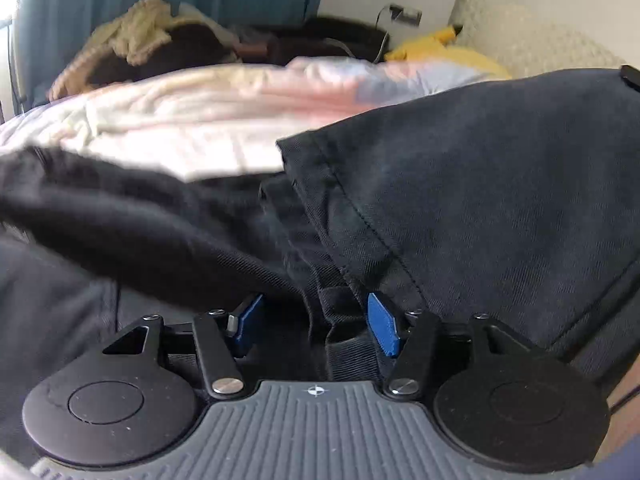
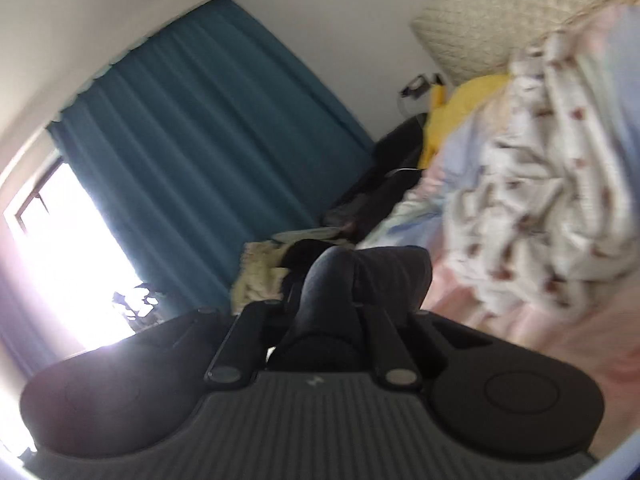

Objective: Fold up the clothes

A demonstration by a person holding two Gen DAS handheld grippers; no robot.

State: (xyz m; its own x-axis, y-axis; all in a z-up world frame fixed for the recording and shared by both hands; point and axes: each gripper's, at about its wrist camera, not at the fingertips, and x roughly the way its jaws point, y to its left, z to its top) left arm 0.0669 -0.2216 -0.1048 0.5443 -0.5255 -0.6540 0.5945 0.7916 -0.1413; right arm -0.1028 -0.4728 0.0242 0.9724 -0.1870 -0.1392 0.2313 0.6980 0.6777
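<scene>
Broadly, the bed (image 1: pixel 168 120) spreads pale and open beyond the dark trousers (image 1: pixel 500 184), whose hemmed edge runs diagonally toward the left gripper (image 1: pixel 318 322). That gripper's blue pads stand apart, with a belt loop between them, unpinched. The right gripper (image 2: pixel 326 280) is clamped on a raised trouser fold.

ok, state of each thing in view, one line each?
left gripper: fingers apart, dark fabric bunched between them, grip unclear.
right gripper: shut on dark garment.
dark garment: lifted, draped, not folded.
curtain: drawn partway, window bare beside it.
patterned quilt: crumpled on the bed.
</scene>
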